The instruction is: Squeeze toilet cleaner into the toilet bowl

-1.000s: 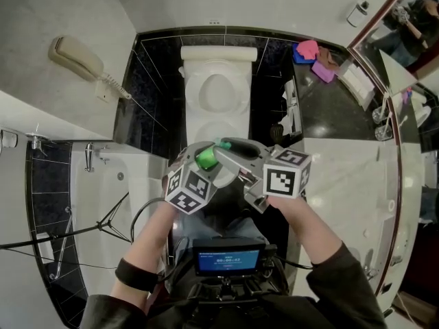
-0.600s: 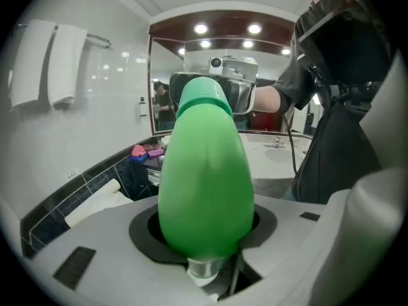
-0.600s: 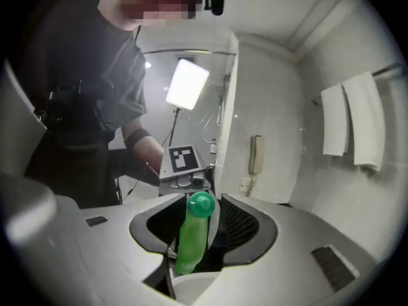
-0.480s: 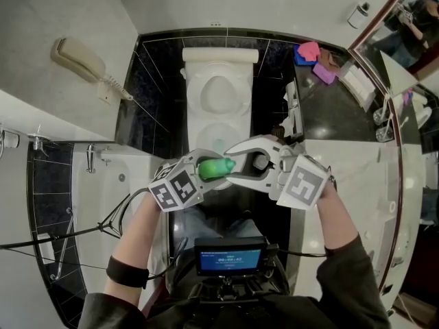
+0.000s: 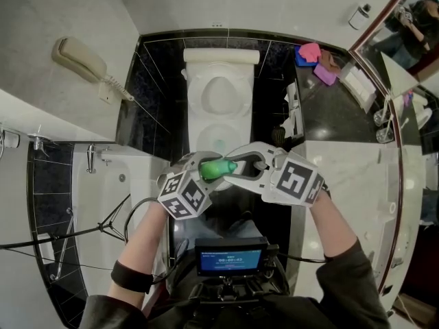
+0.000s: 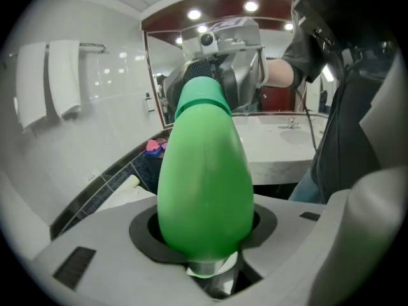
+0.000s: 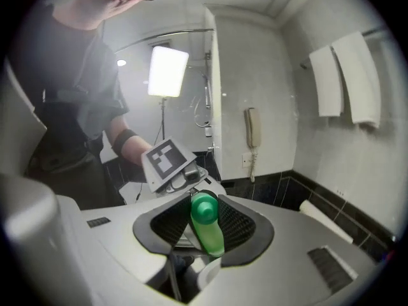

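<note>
**Head view.** Toilet cleaner bottle (image 5: 218, 167): smooth, glossy green plastic, lying roughly level above the near rim of the white glazed toilet (image 5: 221, 115), between the two grippers. The left gripper (image 5: 206, 171) holds its fat end. The right gripper (image 5: 236, 168) meets its narrow end. Both grippers have matt grey shells, and each carries a cube with black-and-white square markers. The floor and lower wall are polished black tile. A cream telephone handset (image 5: 79, 59) hangs on the pale wall.

**Left gripper view.** The bottle (image 6: 203, 171) is egg-shaped, tapers to a ridged collar and points away from the camera. The left gripper (image 6: 204, 231) is clamped on the bottle's broad base, with its curved dark pads (image 6: 143, 238) hugging both sides. White towels (image 6: 54, 81) hang on a rail.

**Right gripper view.** The bottle's round green cap (image 7: 204, 209) and neck stand between the black ribbed pads (image 7: 239, 225) of the right gripper (image 7: 205, 227). The jaws have just been closing. They stand partly apart, and the pads bear on the cap from both sides. Beyond it are the marker cube (image 7: 167, 160) of the left gripper and a bright light panel (image 7: 167, 72).
</note>
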Action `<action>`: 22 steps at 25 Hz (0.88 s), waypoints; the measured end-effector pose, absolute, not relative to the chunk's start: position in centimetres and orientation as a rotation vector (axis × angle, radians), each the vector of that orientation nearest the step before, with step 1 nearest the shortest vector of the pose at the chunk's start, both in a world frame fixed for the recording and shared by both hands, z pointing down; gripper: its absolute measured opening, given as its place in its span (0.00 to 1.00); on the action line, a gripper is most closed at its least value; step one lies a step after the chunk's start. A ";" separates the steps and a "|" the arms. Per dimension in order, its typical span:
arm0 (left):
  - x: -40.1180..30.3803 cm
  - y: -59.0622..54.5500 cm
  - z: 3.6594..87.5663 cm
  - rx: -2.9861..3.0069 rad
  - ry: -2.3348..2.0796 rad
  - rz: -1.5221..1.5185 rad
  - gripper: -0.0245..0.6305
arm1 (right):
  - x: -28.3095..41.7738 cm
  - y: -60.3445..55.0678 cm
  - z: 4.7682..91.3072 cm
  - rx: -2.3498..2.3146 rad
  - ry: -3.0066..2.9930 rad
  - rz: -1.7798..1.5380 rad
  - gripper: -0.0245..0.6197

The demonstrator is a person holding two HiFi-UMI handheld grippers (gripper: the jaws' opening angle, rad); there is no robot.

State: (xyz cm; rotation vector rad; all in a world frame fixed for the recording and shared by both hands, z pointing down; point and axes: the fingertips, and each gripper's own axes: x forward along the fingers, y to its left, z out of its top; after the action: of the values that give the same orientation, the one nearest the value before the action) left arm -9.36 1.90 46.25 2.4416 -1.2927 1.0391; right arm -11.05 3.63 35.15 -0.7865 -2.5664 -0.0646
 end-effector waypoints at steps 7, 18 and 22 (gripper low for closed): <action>-10.5 0.9 46.8 2.316 -1.569 1.169 0.31 | -11.2 1.9 37.6 -0.502 -2.434 0.617 0.27; -9.4 2.0 47.2 2.365 -1.408 1.049 0.31 | -11.3 2.3 36.5 -0.573 -2.533 0.610 0.34; -8.2 3.3 46.4 2.481 -1.123 0.884 0.31 | -11.2 2.9 33.2 -0.765 -2.742 0.090 0.37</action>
State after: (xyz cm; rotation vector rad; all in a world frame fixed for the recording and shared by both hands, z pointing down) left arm -8.20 3.34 46.36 2.4813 -1.1234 0.8840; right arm -11.17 2.90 33.15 -0.7646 -2.7420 0.0904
